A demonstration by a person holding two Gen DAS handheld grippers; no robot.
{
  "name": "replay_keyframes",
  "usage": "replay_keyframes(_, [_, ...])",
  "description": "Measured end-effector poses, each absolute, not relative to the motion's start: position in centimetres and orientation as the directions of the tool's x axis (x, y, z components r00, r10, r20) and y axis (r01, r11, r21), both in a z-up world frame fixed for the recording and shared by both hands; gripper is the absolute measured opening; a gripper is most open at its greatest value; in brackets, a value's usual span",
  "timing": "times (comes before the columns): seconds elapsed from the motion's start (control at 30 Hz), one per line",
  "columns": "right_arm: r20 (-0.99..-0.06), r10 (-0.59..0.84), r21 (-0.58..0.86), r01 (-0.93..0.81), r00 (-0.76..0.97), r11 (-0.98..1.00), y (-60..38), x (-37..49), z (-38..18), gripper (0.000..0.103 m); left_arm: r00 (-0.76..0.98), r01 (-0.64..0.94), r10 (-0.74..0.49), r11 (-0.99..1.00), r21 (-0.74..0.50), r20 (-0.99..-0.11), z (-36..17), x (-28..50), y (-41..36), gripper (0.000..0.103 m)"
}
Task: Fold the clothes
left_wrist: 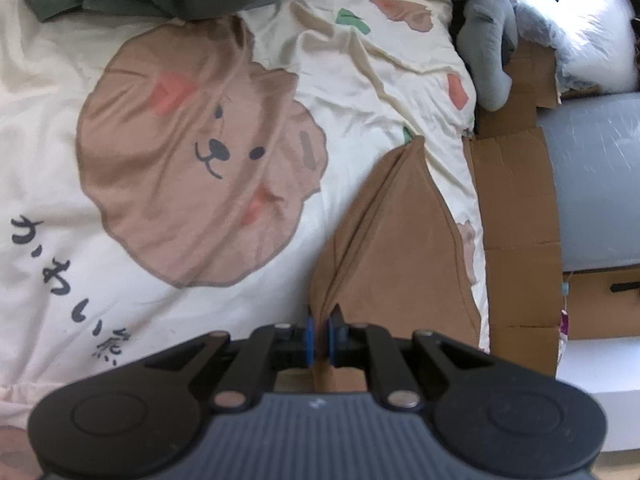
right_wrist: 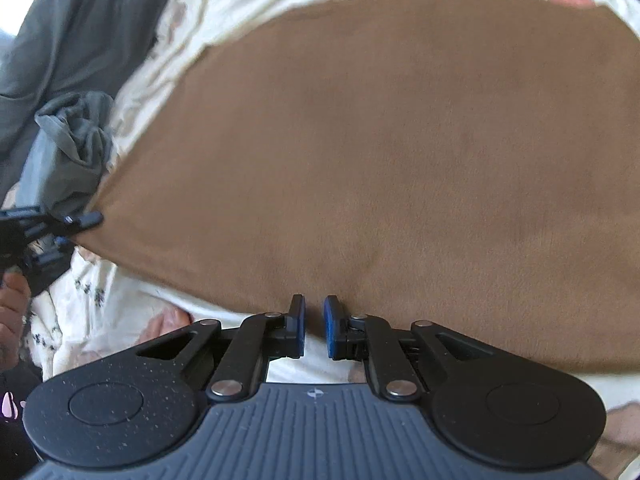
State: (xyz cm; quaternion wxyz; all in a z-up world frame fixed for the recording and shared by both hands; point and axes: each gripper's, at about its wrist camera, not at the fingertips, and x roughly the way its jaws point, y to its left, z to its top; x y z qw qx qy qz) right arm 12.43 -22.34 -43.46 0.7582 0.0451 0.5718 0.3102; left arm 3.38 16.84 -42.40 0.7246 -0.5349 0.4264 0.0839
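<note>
Left claw (left_wrist: 320, 334), angled downward, pinches the brown garment's (left_wrist: 384, 240) corner.

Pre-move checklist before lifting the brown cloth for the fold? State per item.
1. left gripper pinching the brown cloth: ok, fabric sits between its shut pads.
2. right gripper holding the cloth's near edge: cannot tell; jaws nearly shut, a gap shows between the pads and the edge lies right at the tips.
3. Cloth spread flat on the bear-print bedding: ok in the right wrist view.
4. Green-grey garment off the cloth: not ok, it lies right at the corner beside the left gripper.
5. Cardboard boxes clear of the cloth: ok.
</note>
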Motion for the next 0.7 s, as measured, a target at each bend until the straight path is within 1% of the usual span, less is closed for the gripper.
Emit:
replay_keyframes(0.1, [-0.837,0.512,0.4,-0.424,0.193,0.813,-22.4,13.2,-42.9,0.01,0.62,-0.583,-0.337,0.407,-0.703,-0.709,-43.0,3.3,17.0,0.007])
replay_keyframes(0.27, [-0.854,0.469,0.348,-0.42,0.228,0.838,-22.6,14.6,-43.8,0.012,0.615,-0.601,-0.346,0.376,-0.705,-0.709,-44.1,3.0,17.1,0.007])
replay_keyframes(0.47, [-0.829,0.481,0.348,-0.411,0.284,0.843,-22.0,16.2,-44.0,0.012,0.61,-0.599,-0.364,0.369,-0.71,-0.704,-44.7,3.0,17.6,0.007])
replay_keyframes(0.7, [-0.831,0.44,0.31,-0.374,0.339,0.874,-21.2,19.0,-44.6,0.013,0.611,-0.602,-0.377,0.351,-0.718,-0.696,-45.4,3.0,17.7,0.007])
